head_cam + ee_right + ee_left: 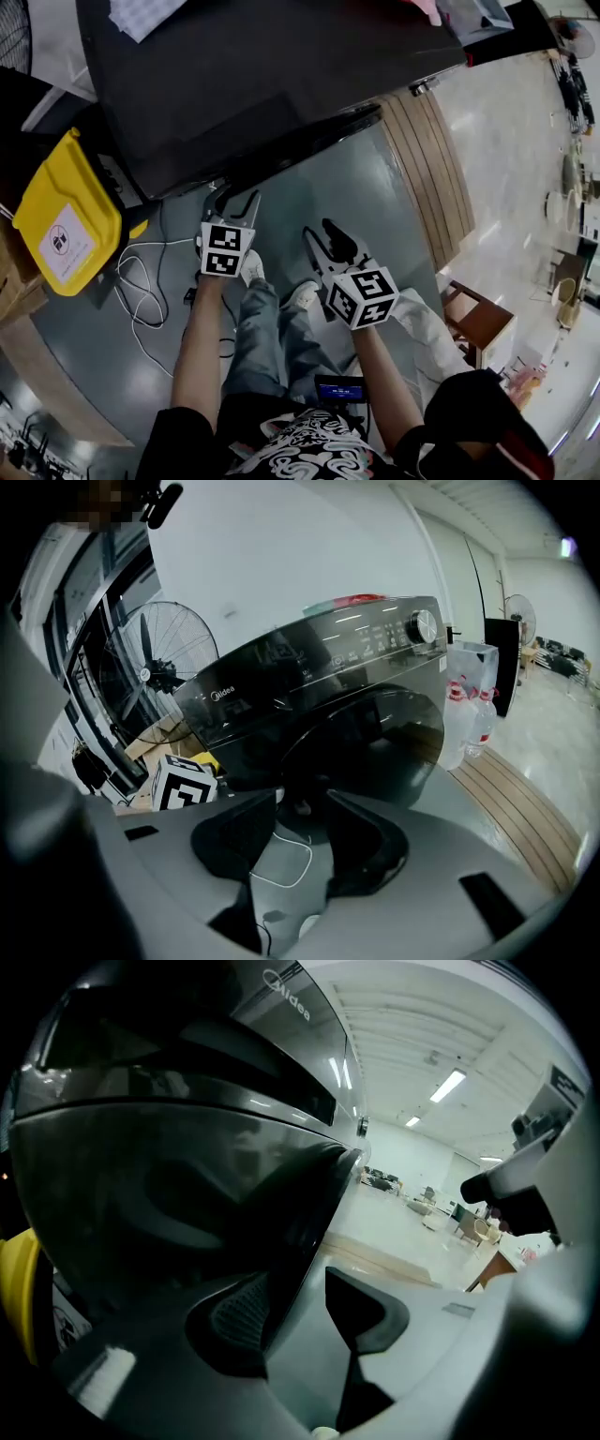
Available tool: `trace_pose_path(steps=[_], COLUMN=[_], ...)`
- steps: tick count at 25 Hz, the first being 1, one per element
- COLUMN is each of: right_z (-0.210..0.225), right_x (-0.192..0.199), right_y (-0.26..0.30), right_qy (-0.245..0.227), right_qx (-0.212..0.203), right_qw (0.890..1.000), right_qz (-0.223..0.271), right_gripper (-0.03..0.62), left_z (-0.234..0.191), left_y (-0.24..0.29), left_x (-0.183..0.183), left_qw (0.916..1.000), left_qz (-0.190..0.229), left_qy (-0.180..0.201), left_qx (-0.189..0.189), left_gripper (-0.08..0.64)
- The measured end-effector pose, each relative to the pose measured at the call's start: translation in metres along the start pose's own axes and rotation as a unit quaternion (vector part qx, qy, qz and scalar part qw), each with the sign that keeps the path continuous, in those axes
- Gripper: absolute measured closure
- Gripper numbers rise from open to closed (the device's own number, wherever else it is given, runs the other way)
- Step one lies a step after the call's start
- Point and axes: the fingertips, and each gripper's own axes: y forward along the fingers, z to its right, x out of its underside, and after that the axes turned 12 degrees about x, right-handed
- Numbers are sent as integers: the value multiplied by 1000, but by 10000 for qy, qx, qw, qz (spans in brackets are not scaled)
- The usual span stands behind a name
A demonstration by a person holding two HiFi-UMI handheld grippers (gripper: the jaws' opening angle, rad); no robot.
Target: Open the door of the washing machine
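The black washing machine (262, 66) fills the top of the head view, its round dark door (281, 141) bulging toward me. My left gripper (236, 195) is open right below the door's lower left rim. In the left gripper view the door's edge (309, 1213) runs down between the open jaws (300, 1302), with the pads apart from it. My right gripper (325, 236) hangs open over the floor, short of the door. The right gripper view shows the whole machine (319, 677), its door (375, 733) ahead, and nothing between that gripper's (300, 817) fingers.
A yellow bin (66, 220) stands left of the machine, with white cable (141, 281) looped on the grey floor. Wooden decking (431, 169) runs along the right, and a wooden chair (483, 323) is further right. A fan (159, 667) and water bottles (469, 710) flank the machine.
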Motion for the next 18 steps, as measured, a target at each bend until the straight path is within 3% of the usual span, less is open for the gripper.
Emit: trace_pose_path(steps=[6, 12, 18], right_z=[6, 6, 2], right_x=[16, 24, 16], right_y=[-3, -8, 2], right_qy=[79, 252, 410], right_qx=[76, 134, 254], right_qw=[9999, 9995, 9988], right_qz=[-70, -106, -81], right_gripper=[433, 442, 442], left_z=[1, 6, 59], left_y=[16, 14, 11], left_x=[-4, 0, 23], left_qw=[9984, 9965, 9931], left_qz=[-188, -402, -577], left_qy=[403, 656, 567], left_qx=[349, 329, 854], left_gripper=[428, 451, 468])
